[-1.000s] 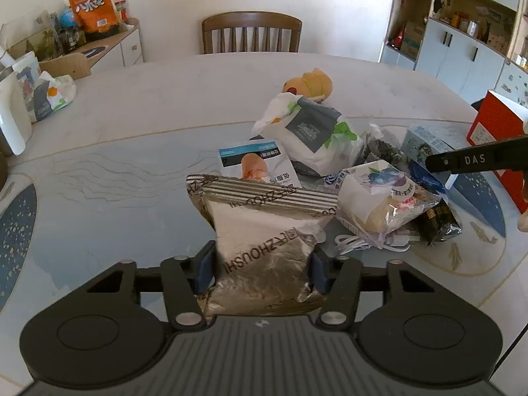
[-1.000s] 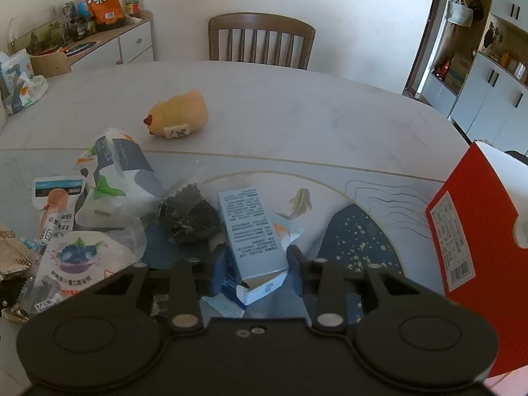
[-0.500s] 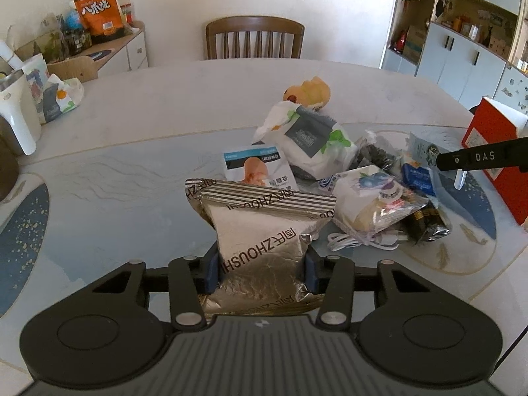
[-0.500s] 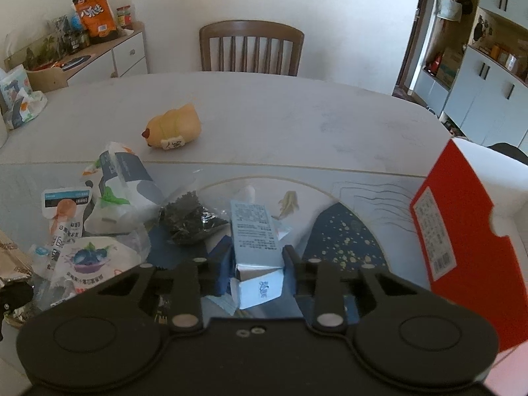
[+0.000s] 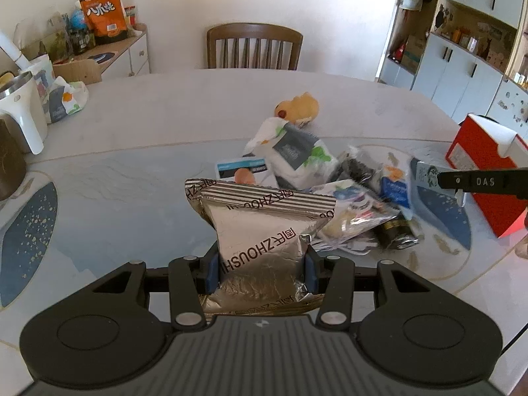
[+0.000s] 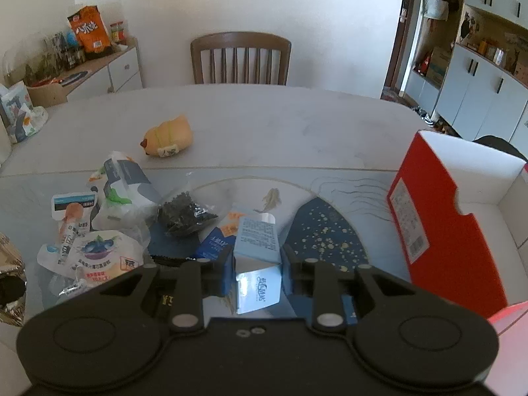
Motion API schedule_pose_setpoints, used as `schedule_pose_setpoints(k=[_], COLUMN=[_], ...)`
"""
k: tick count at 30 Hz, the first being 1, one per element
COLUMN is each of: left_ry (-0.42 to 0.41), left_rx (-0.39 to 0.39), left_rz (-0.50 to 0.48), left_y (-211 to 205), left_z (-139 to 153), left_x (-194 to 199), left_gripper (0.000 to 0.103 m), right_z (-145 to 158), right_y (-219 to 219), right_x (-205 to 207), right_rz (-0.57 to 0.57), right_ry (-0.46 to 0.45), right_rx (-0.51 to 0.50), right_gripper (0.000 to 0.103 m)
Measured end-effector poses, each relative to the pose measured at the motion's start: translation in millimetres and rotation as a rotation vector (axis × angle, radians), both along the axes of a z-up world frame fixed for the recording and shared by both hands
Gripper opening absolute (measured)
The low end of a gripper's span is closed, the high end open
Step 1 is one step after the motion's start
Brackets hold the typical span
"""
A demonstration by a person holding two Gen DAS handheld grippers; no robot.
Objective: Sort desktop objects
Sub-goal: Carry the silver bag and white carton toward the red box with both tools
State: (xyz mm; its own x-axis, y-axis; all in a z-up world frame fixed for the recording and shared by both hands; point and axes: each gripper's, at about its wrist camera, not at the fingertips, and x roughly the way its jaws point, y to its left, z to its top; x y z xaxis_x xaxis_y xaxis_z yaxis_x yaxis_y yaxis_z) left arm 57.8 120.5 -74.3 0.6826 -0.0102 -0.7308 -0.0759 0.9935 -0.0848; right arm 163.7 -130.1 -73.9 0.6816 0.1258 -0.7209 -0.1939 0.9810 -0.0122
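Note:
My left gripper [image 5: 261, 272] is shut on a silver foil snack bag [image 5: 264, 231] and holds it above the table. My right gripper [image 6: 258, 272] is shut on a light blue carton box [image 6: 258, 250] and holds it lifted over the table; its black finger [image 5: 478, 183] shows at the right of the left wrist view. A pile of packets lies between them: a blueberry pouch [image 6: 102, 257], a white and grey bag [image 6: 127, 184], a dark seaweed pack [image 6: 184, 214].
A red open box [image 6: 445, 231] stands at the right, a yellow plush toy [image 6: 168, 137] further back. A white kettle [image 5: 23, 112] and bags stand at the left table edge. A wooden chair [image 5: 254, 49] is behind the table.
Both grippers have closed on their items and lifted them, pulling back from the pile. The light blue box has risen off the table and turned in line with the right fingers.

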Motion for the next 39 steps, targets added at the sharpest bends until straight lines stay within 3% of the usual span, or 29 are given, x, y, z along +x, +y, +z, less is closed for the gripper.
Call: schedule_pose_setpoints(k=[13,23,39], left_ry=[-0.042,-0.085,-0.113], left_rx=[-0.018,-0.009,0.011], left_rz=[-0.108,-0.227,-0.401], left_y=[-39.8,-88.3,-195.9], left_z=[43.3,72.1,90.9], left_x=[4.4,20.9,67.9], left_gripper=[0.046,0.046,0.046], right_z=[45.0,83.3,83.7], right_y=[-37.0,-98.4,-187.0], right_x=[-29.1,-42.6,-29.6], right_rz=[-0.008,-0.057,-0.148], right_ry=[-0.086,-0.164,-0.182], right_rx=[0.071,0.072,0.053], right_gripper=[0.027,0.027,0.027])
